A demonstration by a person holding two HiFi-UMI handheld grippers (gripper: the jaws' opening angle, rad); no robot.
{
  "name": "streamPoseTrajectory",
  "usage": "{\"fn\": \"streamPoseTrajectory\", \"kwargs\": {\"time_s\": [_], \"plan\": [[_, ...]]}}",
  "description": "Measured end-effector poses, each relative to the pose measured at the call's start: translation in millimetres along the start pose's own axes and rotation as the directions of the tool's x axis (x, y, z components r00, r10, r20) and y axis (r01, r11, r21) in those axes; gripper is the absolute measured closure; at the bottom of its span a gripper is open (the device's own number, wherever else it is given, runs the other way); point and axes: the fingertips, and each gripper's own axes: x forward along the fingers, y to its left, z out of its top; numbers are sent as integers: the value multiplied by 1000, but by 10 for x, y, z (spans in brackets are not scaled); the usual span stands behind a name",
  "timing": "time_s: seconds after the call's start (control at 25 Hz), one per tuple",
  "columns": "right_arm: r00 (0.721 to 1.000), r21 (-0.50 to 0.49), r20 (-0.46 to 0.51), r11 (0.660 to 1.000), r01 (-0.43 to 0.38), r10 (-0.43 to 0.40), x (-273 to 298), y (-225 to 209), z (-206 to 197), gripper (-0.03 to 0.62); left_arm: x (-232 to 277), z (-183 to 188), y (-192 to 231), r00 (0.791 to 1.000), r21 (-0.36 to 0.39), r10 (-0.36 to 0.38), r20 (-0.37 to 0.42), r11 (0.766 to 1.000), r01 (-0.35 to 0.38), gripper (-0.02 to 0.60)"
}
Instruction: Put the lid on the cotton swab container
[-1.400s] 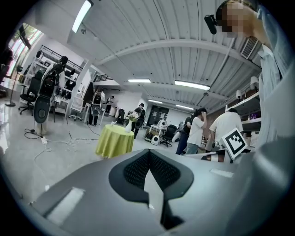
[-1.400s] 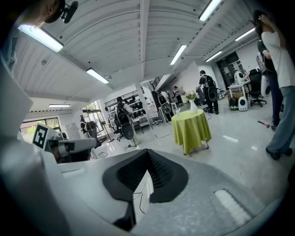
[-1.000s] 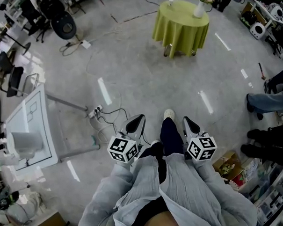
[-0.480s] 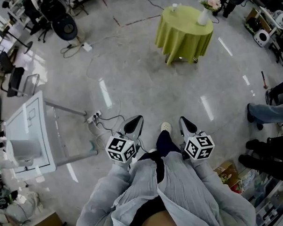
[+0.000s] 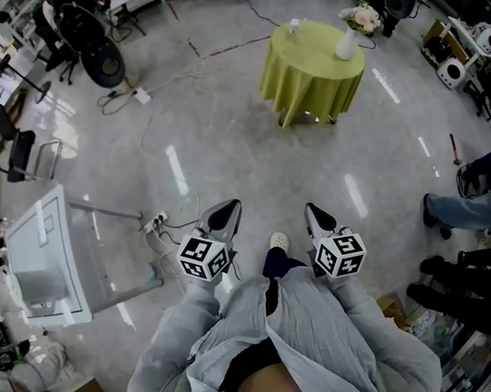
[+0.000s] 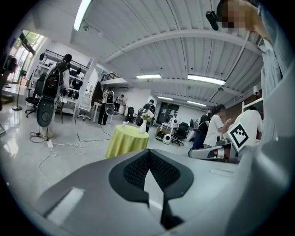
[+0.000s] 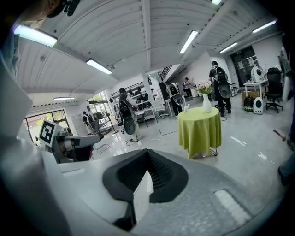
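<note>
A round table with a yellow-green cloth (image 5: pixel 312 68) stands far ahead across the floor. On it are a white vase of flowers (image 5: pixel 346 43) and a small white container (image 5: pixel 293 25); I cannot make out a lid at this distance. My left gripper (image 5: pixel 230 205) and right gripper (image 5: pixel 311 209) are held side by side at waist height, pointing forward, both shut with nothing in them. The left gripper view shows its jaws closed at the tip (image 6: pixel 148 153) with the table (image 6: pixel 125 140) beyond. From the right gripper (image 7: pixel 147 152), the table (image 7: pixel 200 126) and vase (image 7: pixel 206 103) are likewise distant.
A white cart (image 5: pixel 44 255) stands at my left, with cables and a power strip (image 5: pixel 159 220) on the floor beside it. Office chairs (image 5: pixel 97 55) sit at the far left. People's legs (image 5: pixel 465 193) and boxes line the right side.
The person has stepped forward: the table sits a little lower in the head view and the vase has come fully into sight. Both grippers stay shut, side by side.
</note>
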Motion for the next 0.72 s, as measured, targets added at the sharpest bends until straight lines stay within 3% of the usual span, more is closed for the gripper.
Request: {"fn": "streamPoseTrajectory", "kwargs": {"time_s": [0.44,0.72], "plan": [[998,-40,62,999,-5,7,504,-582,671,592,758,424,160,999,11,-14,49,1000,13,568],[994,-74,98,997,-29,36,716,-825,1085,592,1105,640,301,997,24,26,67,999,-28,568]]}}
